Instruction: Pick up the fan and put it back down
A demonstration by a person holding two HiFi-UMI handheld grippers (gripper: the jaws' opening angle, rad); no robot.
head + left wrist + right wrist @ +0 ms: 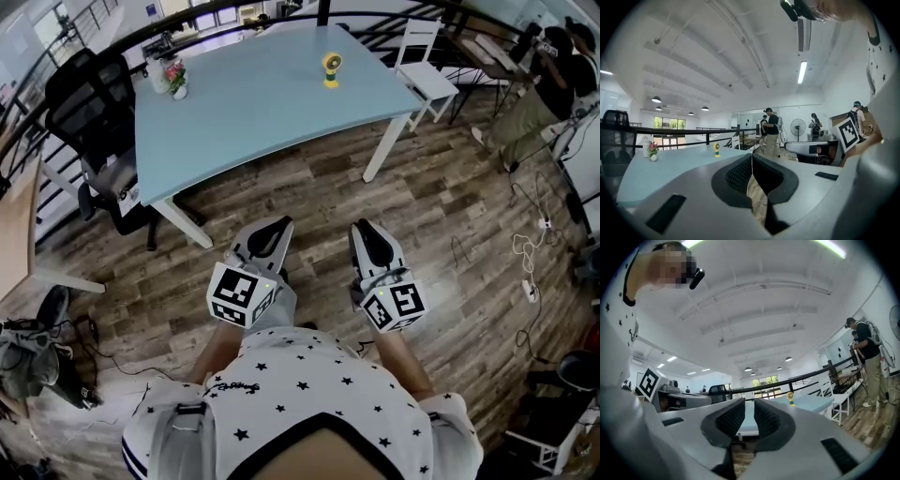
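A small yellow fan stands upright on the light blue table, far ahead of both grippers. It shows small in the left gripper view as the fan and in the right gripper view as the fan. My left gripper hovers over the wooden floor, well short of the table, its jaws meeting at the tips with nothing between them. Beside it my right gripper is slightly open; a narrow empty gap shows between its pads.
A vase of flowers sits at the table's far left. A black office chair stands left of the table, a white chair at its right end. A person stands far right. Cables lie on the floor.
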